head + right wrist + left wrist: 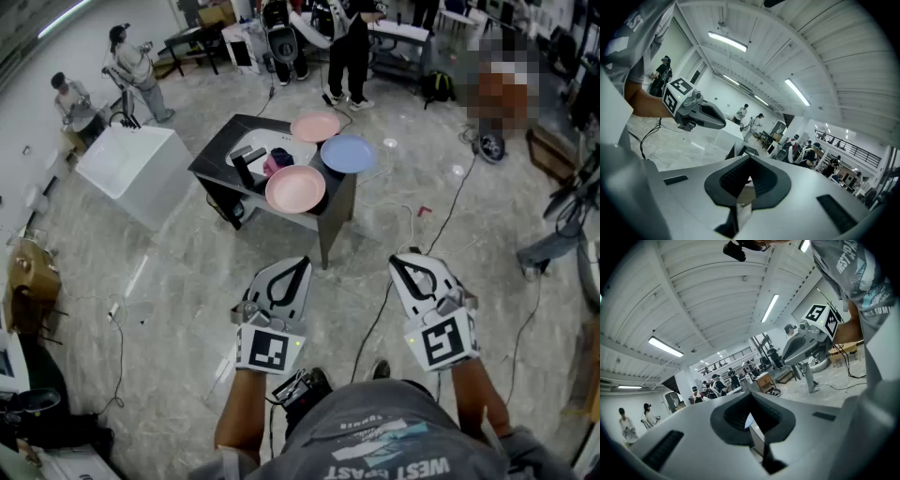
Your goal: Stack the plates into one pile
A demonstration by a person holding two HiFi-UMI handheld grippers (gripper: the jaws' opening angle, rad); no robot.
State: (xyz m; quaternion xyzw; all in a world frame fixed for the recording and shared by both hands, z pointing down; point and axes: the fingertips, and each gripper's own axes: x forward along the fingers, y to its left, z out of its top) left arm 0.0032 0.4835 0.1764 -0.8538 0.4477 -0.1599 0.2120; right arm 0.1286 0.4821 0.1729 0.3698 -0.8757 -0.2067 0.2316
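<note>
Left tool point(292, 272): closed, empty
Right tool point(409, 267): closed, empty
Counter point(214, 157): near pink plate point(295, 188), blue plate point(347, 153), far pink plate point(315, 126), unstacked

The grey shirt point(394, 450) on the person wearing the camera is carrying the only legible print. In the head view, white block letters are sitting upside down across the chest and reading "WEST"; the word beside it is smearing and cannot be made out. In the left gripper view the same shirt is showing "WEST" again near the top edge, and lower down a line ending in "SUMM", the rest running out of frame. The marker cube point(269, 349) on the left gripper point(298, 262) and the marker cube point(441, 342) on the right gripper point(405, 261) are displaying black-and-white coded squares, no letters or numbers.
</note>
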